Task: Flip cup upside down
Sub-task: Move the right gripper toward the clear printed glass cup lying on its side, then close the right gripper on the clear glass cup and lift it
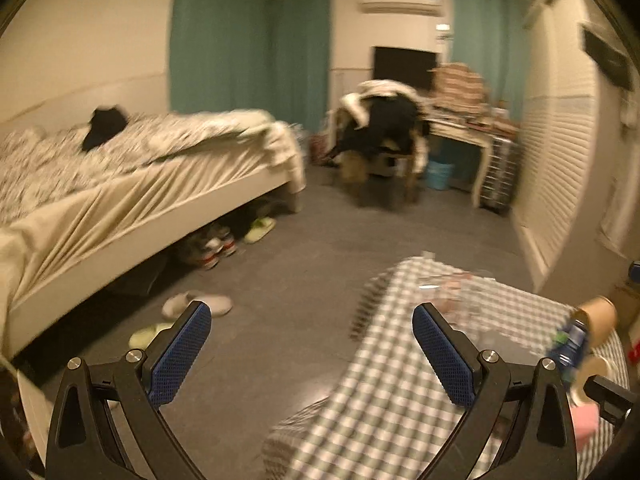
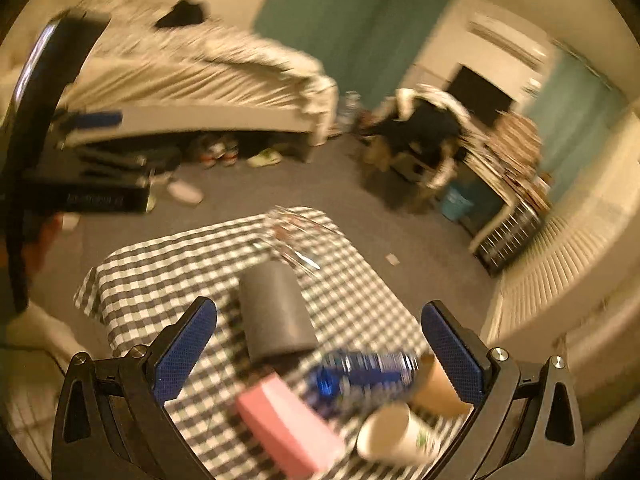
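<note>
A dark grey cup (image 2: 276,312) stands upside down, narrow base up, on the checked tablecloth (image 2: 160,280). My right gripper (image 2: 320,340) is open and empty, its blue pads either side of the cup and above it. A white paper cup (image 2: 394,434) and a brown paper cup (image 2: 436,388) lie near its right finger. My left gripper (image 1: 312,340) is open and empty, over the table's left edge (image 1: 360,380) and the floor. The brown cup (image 1: 598,318) shows at the far right of the left wrist view. Both views are blurred.
A blue can (image 2: 364,372) lies on its side and a pink block (image 2: 288,424) sits near the front. A clear glass dish (image 2: 296,240) is at the table's far end. A bed (image 1: 120,184), shoes (image 1: 216,244), slippers (image 1: 196,304) and a chair with clothes (image 1: 384,136) stand beyond.
</note>
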A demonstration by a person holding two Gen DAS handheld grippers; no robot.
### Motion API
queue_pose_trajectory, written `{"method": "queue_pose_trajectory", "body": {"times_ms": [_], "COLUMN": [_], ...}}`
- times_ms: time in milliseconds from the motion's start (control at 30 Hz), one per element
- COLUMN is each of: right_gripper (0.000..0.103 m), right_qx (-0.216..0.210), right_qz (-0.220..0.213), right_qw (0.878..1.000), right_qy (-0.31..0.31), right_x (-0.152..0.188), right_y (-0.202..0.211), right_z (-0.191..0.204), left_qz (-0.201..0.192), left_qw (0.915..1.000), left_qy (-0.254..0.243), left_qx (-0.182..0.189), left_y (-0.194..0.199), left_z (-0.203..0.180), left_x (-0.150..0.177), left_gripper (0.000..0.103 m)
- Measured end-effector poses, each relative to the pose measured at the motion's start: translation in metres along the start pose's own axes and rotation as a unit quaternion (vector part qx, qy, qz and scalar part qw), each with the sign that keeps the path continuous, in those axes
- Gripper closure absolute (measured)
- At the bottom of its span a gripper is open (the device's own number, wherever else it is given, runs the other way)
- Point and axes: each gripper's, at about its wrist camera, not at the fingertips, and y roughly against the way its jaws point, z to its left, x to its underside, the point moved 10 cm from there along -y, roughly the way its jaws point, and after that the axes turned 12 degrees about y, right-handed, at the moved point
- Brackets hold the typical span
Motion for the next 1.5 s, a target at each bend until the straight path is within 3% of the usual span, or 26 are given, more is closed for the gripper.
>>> {"method": "queue_pose_trajectory", "body": {"times_ms": [167,367,600,800,867,1000,1233,1500], "right_gripper": [0.0,0.001,0.002,0.002,0.007,0.015,0.025,0.03], "right_qx": [-0.044,-0.063,-0.087,-0.098,-0.1,-0.119,-0.102,-0.07], "right_qz": [0.045,0.118,0.166,0.189,0.192,0.193,0.204,0.191], "right_qw": [0.995,0.977,0.963,0.954,0.953,0.956,0.96,0.973], "right_qy": [0.079,0.164,0.192,0.212,0.214,0.184,0.16,0.108], "right_x": [-0.033,-0.036,-0.03,-0.019,-0.016,-0.018,-0.025,-0.05], "right_y": [-0.066,-0.144,-0.209,-0.243,-0.253,-0.258,-0.249,-0.191], "right_z": [0.013,0.024,0.024,0.026,0.025,0.022,0.014,-0.014], "left_qz": [0.042,0.059,0.08,0.093,0.092,0.104,0.104,0.1], "left_qw": [0.9983,0.9973,0.9944,0.9943,0.994,0.9925,0.9934,0.9926], "left_qy": [0.035,0.04,0.068,0.051,0.057,0.065,0.048,0.063], "left_qx": [-0.021,-0.018,-0.003,-0.015,-0.014,-0.005,0.004,0.025], "left_y": [-0.041,-0.063,-0.087,-0.093,-0.093,-0.093,-0.085,-0.073], "left_z": [0.032,0.029,0.018,0.017,0.016,0.014,0.007,0.01], "left_x": [0.019,0.027,0.025,0.032,0.032,0.038,0.041,0.038], "left_gripper": [0.0,0.0,0.0,0.0,0.0,0.0,0.0,0.0]}}
